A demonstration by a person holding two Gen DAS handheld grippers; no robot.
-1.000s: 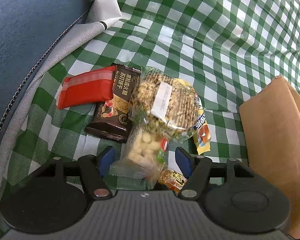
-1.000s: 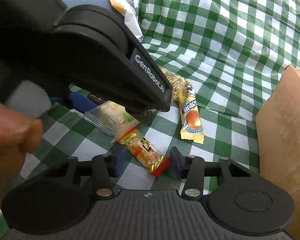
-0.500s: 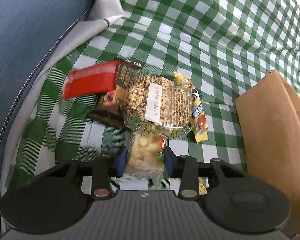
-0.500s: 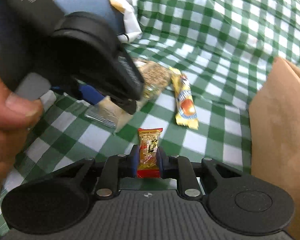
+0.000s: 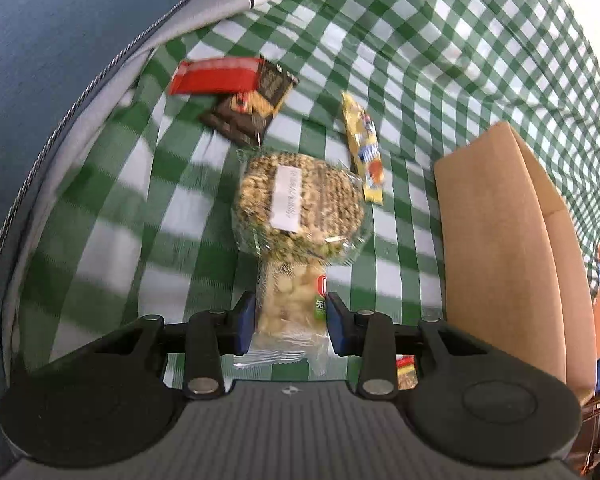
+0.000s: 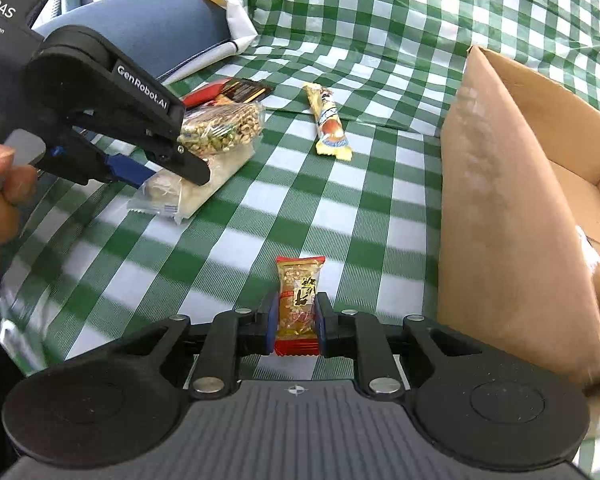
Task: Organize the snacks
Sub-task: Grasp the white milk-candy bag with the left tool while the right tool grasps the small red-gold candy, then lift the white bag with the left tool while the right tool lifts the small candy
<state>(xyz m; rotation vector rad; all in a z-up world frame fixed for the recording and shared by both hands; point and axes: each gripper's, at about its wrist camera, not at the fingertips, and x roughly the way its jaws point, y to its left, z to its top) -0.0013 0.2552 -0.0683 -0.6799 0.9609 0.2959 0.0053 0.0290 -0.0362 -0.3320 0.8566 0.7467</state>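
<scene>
Left gripper [image 5: 291, 322]: we held a clear packet of pale puffed snack [image 5: 292, 300] between the pads, jaws narrowed onto its sides; a round cereal cake in clear wrap [image 5: 296, 206] lay across its far end.
Right gripper [image 6: 293, 322]: we had the jaws nearly closed, clamped on a small red-and-gold candy bar [image 6: 299, 300], which stood upright between the pads.
Cardboard box [image 6: 500, 216]: it stood open at our right, just beside the right gripper; inside we could make out something pale and something orange at the blurred edge, but could not name them.
Left on the green checked cloth [image 5: 420, 60]: a yellow wrapped bar [image 5: 364, 152] near the box, a red packet [image 5: 216, 76] overlapping a dark brown packet [image 5: 252, 108] further off.
Done so far: we judged the sorting well under way, with a little already boxed and two items gripped.
Still to do: both held snacks had not yet reached the box, and by our count four more pieces waited on the cloth, the cereal cake among them.
Risk: the cake might ride along with, or slide off, the clear packet.
</scene>
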